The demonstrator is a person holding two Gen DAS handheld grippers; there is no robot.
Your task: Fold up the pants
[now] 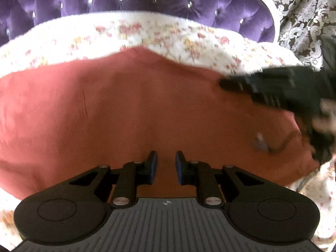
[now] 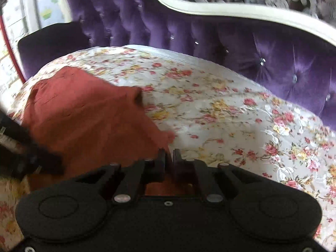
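Rust-red pants [image 1: 130, 113] lie spread on a floral bedspread [image 1: 159, 33]. My left gripper [image 1: 166, 163] hovers over their near part with its jaws a little apart and nothing between them. My right gripper [image 2: 169, 157] has its jaws nearly together on the right edge of the pants [image 2: 88, 121], with red cloth showing between them. The right gripper also shows in the left wrist view [image 1: 273, 90] at the right, blurred, over the pants' right edge. The left gripper [image 2: 27, 153] shows blurred at the left of the right wrist view.
A purple tufted headboard [image 1: 130, 0] with a white frame [image 2: 231, 10] stands behind the bed. The floral bedspread [image 2: 231, 113] stretches to the right of the pants. A patterned curtain [image 1: 304, 14] hangs at the far right.
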